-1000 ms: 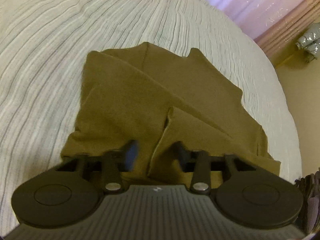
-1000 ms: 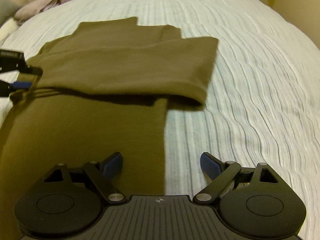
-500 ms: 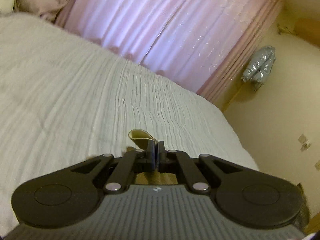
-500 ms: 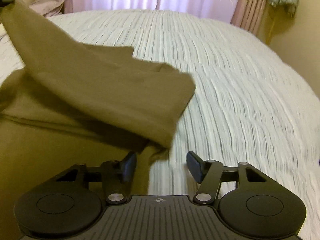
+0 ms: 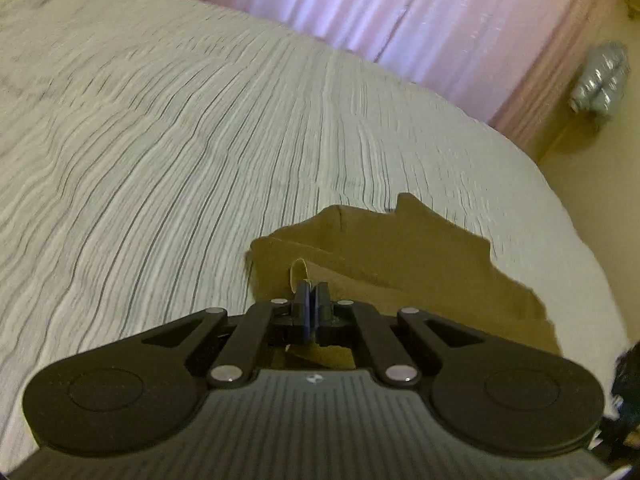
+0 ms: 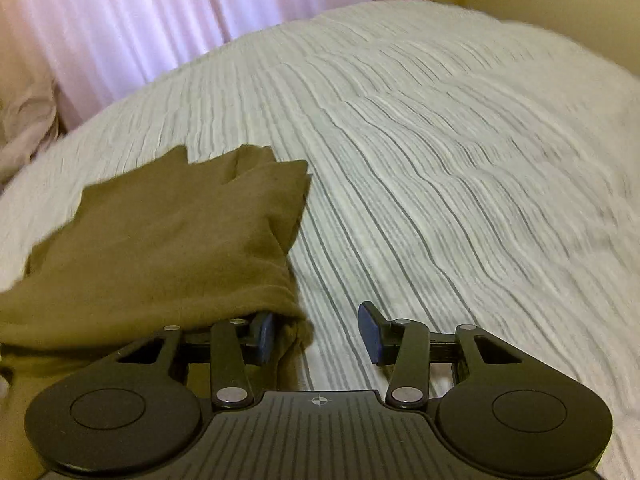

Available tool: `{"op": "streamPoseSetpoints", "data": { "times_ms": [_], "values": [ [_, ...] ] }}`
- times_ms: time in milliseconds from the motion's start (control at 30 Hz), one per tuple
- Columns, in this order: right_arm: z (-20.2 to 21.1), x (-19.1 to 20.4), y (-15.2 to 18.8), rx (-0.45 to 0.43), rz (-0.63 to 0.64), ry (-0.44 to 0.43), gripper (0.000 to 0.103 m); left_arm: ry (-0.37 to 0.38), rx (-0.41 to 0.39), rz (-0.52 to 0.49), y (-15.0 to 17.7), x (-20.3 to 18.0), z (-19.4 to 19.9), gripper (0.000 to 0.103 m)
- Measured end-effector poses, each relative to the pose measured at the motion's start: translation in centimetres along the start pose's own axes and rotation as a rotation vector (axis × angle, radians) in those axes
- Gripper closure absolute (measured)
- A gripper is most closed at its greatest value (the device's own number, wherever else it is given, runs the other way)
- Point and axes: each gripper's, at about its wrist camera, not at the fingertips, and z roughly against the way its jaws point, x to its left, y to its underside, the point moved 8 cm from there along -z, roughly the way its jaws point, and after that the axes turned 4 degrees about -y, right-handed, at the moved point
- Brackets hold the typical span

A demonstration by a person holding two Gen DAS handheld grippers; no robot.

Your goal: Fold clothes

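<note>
The bed fills most of what I see from both cameras, covered in a pale ribbed spread with thin dark stripes. Behind its far edge hangs a pink curtain, and on the right in my left view a silvery jacket hangs against the yellow wall.

On the bed lies the olive shirt, partly folded, with layers lying over one another. In my right view it sits to the near left; in my left view it lies just beyond the claw, toward the right.

My left claw is pinched all the way together on a small fold of the shirt's edge, and a little loop of the cloth sticks up just past the tips.

My right claw stands wide apart and grips nothing. Its left finger is tucked under the near right corner of the shirt, the cloth draping over it and touching it. Its right finger hangs clear over the bare striped spread, apart from the cloth.
</note>
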Motion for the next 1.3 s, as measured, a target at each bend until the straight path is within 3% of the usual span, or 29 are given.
{"op": "streamPoseSetpoints", "data": {
  "times_ms": [100,233,333,400,500,600,767,867,1033,1167,1300],
  "values": [
    [-0.1,-0.1,0.1,0.0,0.024,0.005,0.059,0.053,-0.086,-0.01,-0.4,-0.8,1.3,0.103],
    [-0.1,-0.6,0.3,0.007,0.026,0.004,0.059,0.039,-0.07,-0.06,-0.3,-0.7,-0.5,0.103],
    [-0.1,-0.5,0.6,0.041,0.042,0.0,0.059,-0.067,0.139,-0.085,3.2,1.3,-4.0,0.102],
    [-0.2,-0.3,0.6,0.073,0.061,-0.008,0.059,-0.105,0.133,-0.087,3.5,1.9,-3.7,0.102],
    [1.0,-0.4,0.5,0.121,0.109,-0.013,0.059,-0.151,0.095,0.028,2.1,3.2,-2.5,0.098],
    [2.6,-0.5,-0.6,0.107,0.142,0.004,0.059,-0.095,0.051,0.047,0.4,2.0,-1.1,0.098],
    [3.5,1.1,-4.4,-0.015,0.123,-0.071,0.059,0.023,0.035,-0.112,-0.8,-3.1,-1.8,0.098],
    [1.5,2.5,-5.3,-0.033,0.158,-0.119,0.059,0.008,0.097,-0.132,0.4,-3.2,-4.6,0.098],
    [-3.7,1.0,-3.8,0.088,0.171,-0.128,0.059,-0.007,0.104,-0.128,-0.6,-2.1,-5.4,0.094],
    [-3.3,-0.8,-5.1,0.124,0.159,-0.154,0.059,-0.015,0.088,-0.118,-2.0,-0.9,-5.3,0.094],
    [-1.8,0.5,-7.5,0.055,0.236,-0.16,0.059,0.005,0.08,-0.129,-3.1,-0.6,-5.2,0.094]
  ]
}}
